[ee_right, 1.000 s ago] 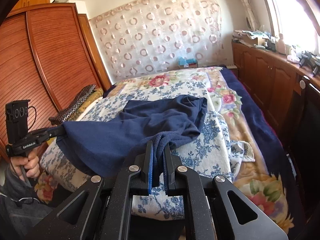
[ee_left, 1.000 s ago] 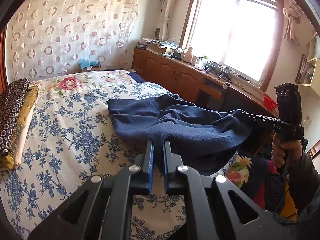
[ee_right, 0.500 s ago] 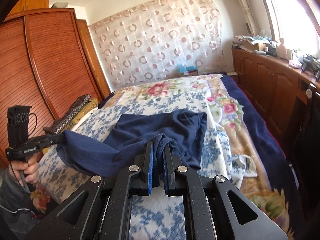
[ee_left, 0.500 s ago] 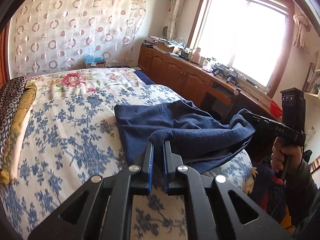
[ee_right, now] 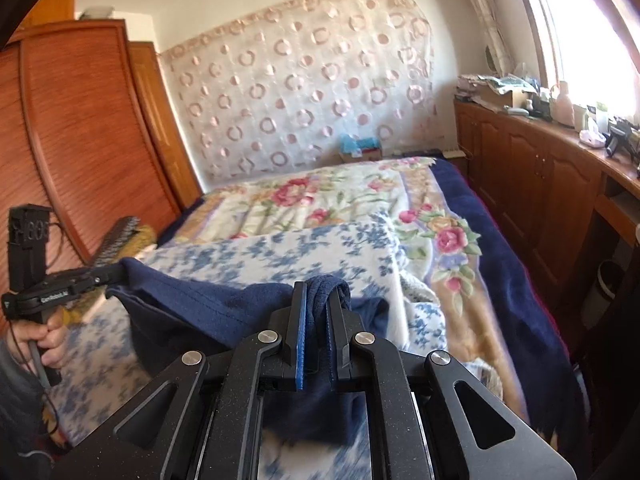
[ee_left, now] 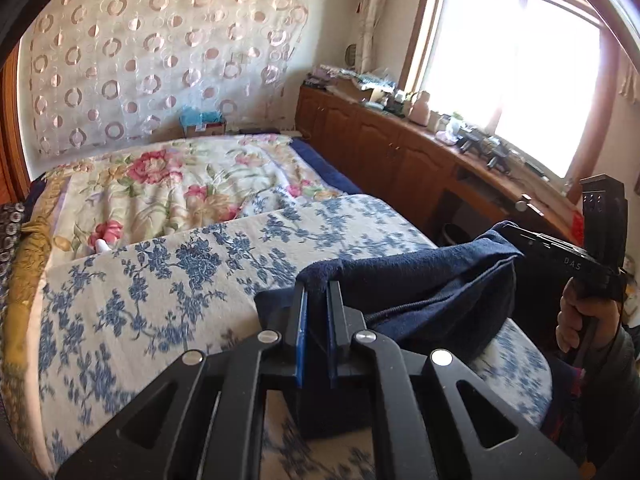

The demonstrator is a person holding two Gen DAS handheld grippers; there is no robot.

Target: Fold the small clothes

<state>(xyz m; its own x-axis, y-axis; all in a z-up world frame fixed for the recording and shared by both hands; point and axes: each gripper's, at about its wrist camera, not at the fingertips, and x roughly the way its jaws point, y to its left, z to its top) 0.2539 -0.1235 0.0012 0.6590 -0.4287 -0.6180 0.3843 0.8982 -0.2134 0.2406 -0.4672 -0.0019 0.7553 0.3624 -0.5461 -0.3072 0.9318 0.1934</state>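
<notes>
A navy blue garment (ee_left: 432, 280) hangs stretched between my two grippers over the near part of the bed's blue-flowered cover (ee_left: 180, 272). In the left wrist view my left gripper (ee_left: 317, 288) is shut on one bunched corner of it. My right gripper (ee_left: 505, 229) holds the other corner at the right, with a person's hand on its handle. The right wrist view has my right gripper (ee_right: 319, 286) shut on a rolled edge of the garment (ee_right: 208, 308), and my left gripper (ee_right: 118, 270) pinches the cloth at the left. The lower cloth droops under the fingers, partly hidden.
A rose-patterned blanket (ee_left: 168, 184) covers the far half of the bed. Wooden cabinets (ee_left: 400, 152) with clutter on top run under the window on the right. A wooden wardrobe (ee_right: 80, 140) stands left, with folded cloths (ee_left: 20, 264) along that bed edge.
Both grippers have carried the held edge forward over the bed toward the far wall. The garment, spread out ahead earlier, now lies close under and between the fingers.
</notes>
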